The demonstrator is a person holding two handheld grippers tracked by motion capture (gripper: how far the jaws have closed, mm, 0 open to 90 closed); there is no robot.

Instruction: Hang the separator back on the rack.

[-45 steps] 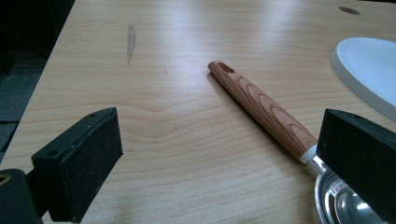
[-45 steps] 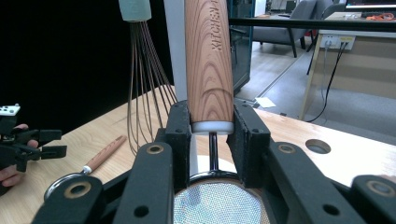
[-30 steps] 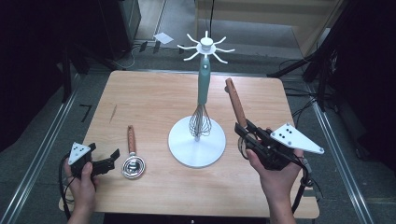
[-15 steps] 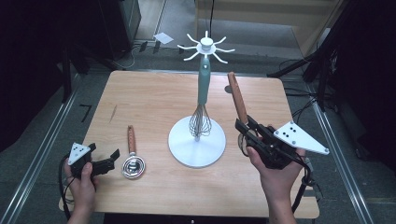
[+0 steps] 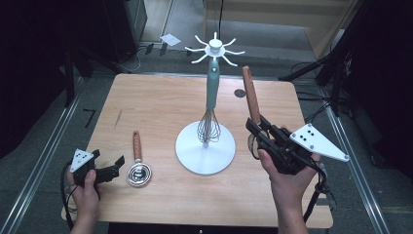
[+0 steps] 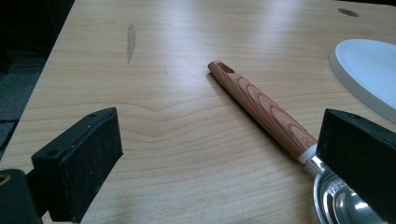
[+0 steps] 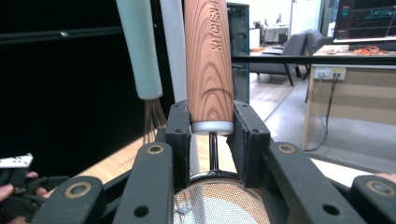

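Right gripper view: the wood-handled mesh strainer (image 7: pixel 208 60) is pinched by the right gripper (image 7: pixel 212 135); its handle should be kept upright toward the white hook stand (image 5: pixel 213 48) at eleven o'clock.

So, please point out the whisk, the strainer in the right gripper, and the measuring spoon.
whisk (image 5: pixel 208 127), high view, on its wire loops.
strainer (image 7: pixel 208 56), right gripper view, on its wooden handle.
measuring spoon (image 6: pixel 266 109), left gripper view, on its wooden handle.

There is one white stand (image 5: pixel 205 155) on the desk (image 5: pixel 160 100). One whisk (image 5: pixel 209 105) hangs on it. Two utensils with wooden handles are here: one measuring spoon (image 5: pixel 138 163) left of the stand, one strainer (image 5: pixel 252 105) right of it.
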